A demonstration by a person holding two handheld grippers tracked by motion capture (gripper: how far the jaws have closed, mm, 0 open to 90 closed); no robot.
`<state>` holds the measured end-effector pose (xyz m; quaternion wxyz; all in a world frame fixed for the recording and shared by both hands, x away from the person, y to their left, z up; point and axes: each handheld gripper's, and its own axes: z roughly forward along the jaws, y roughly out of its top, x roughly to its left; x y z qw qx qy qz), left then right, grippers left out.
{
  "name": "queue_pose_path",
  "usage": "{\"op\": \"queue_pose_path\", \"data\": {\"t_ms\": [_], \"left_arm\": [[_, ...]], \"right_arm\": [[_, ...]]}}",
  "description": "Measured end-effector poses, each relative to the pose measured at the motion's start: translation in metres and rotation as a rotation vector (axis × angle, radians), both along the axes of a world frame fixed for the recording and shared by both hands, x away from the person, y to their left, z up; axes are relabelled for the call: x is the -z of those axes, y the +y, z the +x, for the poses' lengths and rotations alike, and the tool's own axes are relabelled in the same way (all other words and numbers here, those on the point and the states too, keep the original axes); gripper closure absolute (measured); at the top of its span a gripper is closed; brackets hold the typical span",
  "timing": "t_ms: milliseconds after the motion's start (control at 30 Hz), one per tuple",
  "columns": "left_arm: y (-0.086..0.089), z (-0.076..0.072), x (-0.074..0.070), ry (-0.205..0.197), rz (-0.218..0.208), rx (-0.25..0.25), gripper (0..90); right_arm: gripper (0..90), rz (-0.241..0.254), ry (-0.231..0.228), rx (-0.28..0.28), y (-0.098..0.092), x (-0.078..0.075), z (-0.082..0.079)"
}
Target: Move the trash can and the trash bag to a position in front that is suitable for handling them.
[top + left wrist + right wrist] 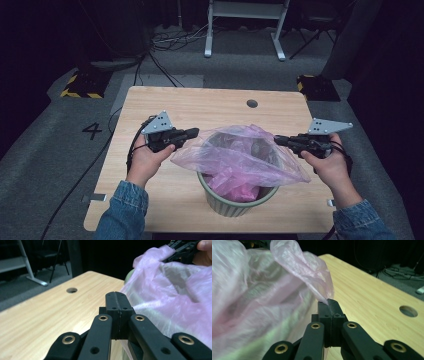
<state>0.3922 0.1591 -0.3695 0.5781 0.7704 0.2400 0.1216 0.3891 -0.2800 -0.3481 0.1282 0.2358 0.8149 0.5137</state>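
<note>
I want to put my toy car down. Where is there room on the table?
The table is bare along its far edge around the round hole, and at the near left corner. The middle is crowded by the green bin and pink bag.

A bin (235, 205) stands near the desk's (165, 100) near edge, a bag (240, 155) in it, tongs (192, 133) left, tongs (278, 140) right.
</note>
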Motion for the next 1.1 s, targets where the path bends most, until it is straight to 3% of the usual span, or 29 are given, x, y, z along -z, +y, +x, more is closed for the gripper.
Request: {"op": "queue_pose_path", "data": {"t_ms": [300, 400, 467, 633, 733, 833, 1100], "left_arm": [[-0.001, 0.005, 0.025, 0.079, 0.026, 0.014, 90.0], [-0.002, 0.004, 0.032, 0.094, 0.06, 0.01, 90.0], [-0.001, 0.005, 0.038, 0.113, 0.085, -0.009, 90.0], [0.001, 0.005, 0.052, 0.153, 0.085, 0.013, 90.0], [0.001, -0.001, 0.047, 0.13, 0.052, 0.036, 89.8], [0.003, -0.007, 0.035, 0.096, 0.01, 0.009, 72.4], [0.013, -0.014, 0.001, 0.026, -0.095, -0.054, 43.3]], "right_arm": [[90.0, -0.04, 0.058, 0.014, 0.003, 0.022, 0.007], [90.0, -0.051, 0.071, 0.001, 0.004, 0.028, 0.006], [90.0, -0.083, 0.084, 0.011, 0.004, 0.034, 0.005], [90.0, -0.098, 0.128, 0.019, -0.003, 0.05, 0.007], [90.0, -0.084, 0.12, 0.005, -0.005, 0.052, 0.004], [90.0, -0.061, 0.091, 0.009, -0.006, 0.044, 0.001], [90.0, -0.014, -0.02, 0.012, -0.003, 0.009, -0.005]]}}
